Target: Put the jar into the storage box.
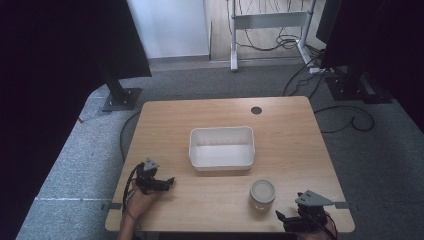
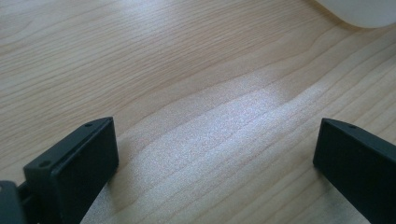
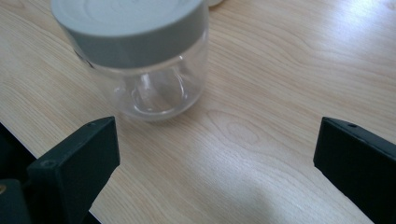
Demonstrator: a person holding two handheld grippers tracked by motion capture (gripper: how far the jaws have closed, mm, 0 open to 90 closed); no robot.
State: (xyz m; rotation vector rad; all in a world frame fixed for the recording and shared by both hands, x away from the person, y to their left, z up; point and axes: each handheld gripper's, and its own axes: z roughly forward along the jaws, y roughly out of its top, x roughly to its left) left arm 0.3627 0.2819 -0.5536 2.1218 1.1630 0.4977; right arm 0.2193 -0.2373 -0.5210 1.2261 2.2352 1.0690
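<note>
Centre frame in the high view, the white bin [image 1: 221, 148] sits empty on the table [image 1: 210, 120]. Lower right, the clear jar [image 1: 262, 193] (grey lid on, nothing inside) stands just beside the right gripper [image 1: 284, 220], jaws spread. Lower left, the left gripper [image 1: 170, 182] gapes over bare wood, as its own view confirms.

This looks like a lab or test room set up for recording. A plain wooden table [image 1: 225, 120] with a cable hole [image 1: 256, 110] stands alone on grey carpet [image 1: 70, 165]. Black curtains [image 1: 55, 55] hang at left and right on stands with metal base plates [image 1: 121, 99]. At the far side, loose cables [image 1: 280, 42] trail under a white desk frame [image 1: 270, 20].
</note>
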